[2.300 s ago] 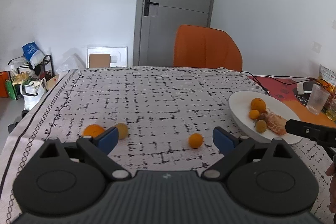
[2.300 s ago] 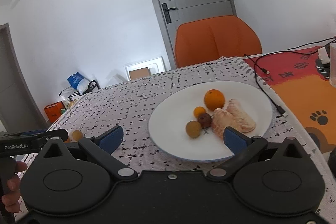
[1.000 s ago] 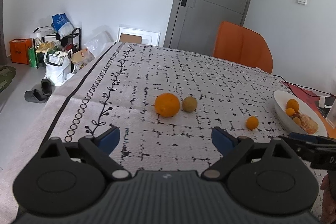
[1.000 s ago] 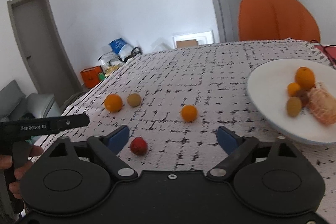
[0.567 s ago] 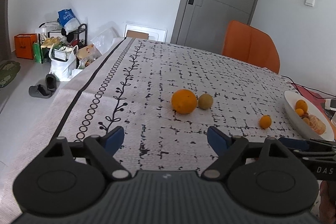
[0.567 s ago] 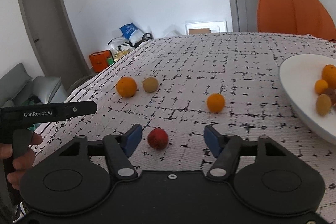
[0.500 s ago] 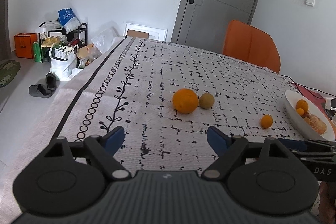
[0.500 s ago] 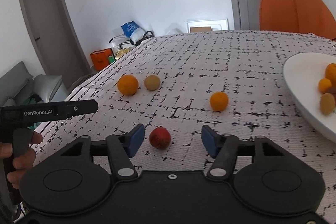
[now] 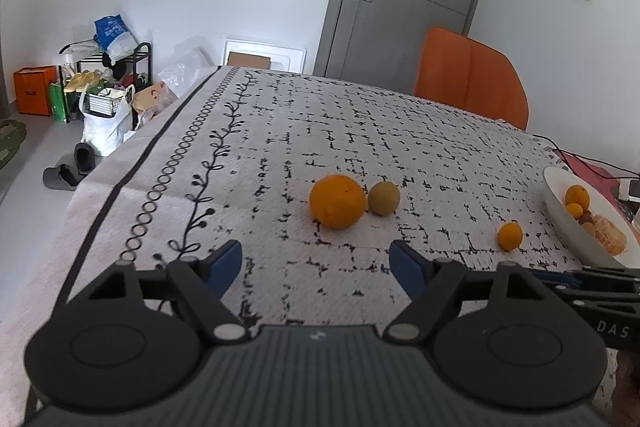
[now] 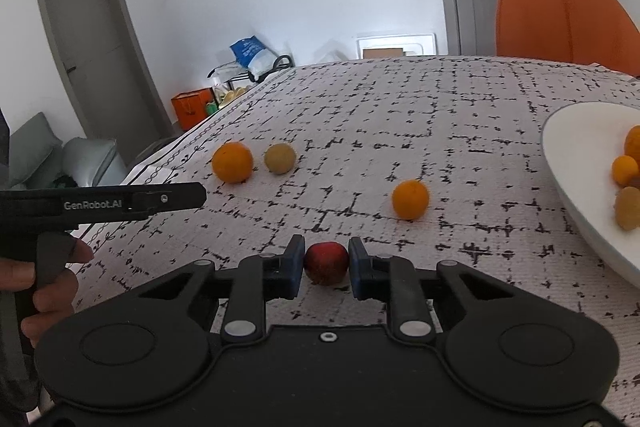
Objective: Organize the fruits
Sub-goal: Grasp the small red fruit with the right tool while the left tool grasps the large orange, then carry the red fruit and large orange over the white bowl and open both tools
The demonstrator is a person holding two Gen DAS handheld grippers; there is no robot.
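Down at the near edge of the patterned tablecloth (image 10: 400,115), the right gripper (image 10: 326,263) has clamped its 2 blue pads onto a small red fruit (image 10: 326,262), 1 pad pressing each side, the fruit resting on the cloth. That fruit is nearly round, so no long axis or pointing direction can be made out; a darker dimple shows near its top. The left gripper (image 9: 316,261) has just been narrowing its jaws, yet they stand apart with only bare cloth between them. Beyond it lie a large orange (image 9: 338,201) and a yellow-green round fruit (image 9: 383,198), touching or nearly so, side by side. A small orange (image 9: 510,235) sits alone nearer the white plate (image 9: 560,211), apart from both. On the plate are several more fruits, among them 1 peeled citrus (image 9: 610,237) whose long axis runs along the plate's length. An orange chair (image 9: 472,79) stands at the table's far side.
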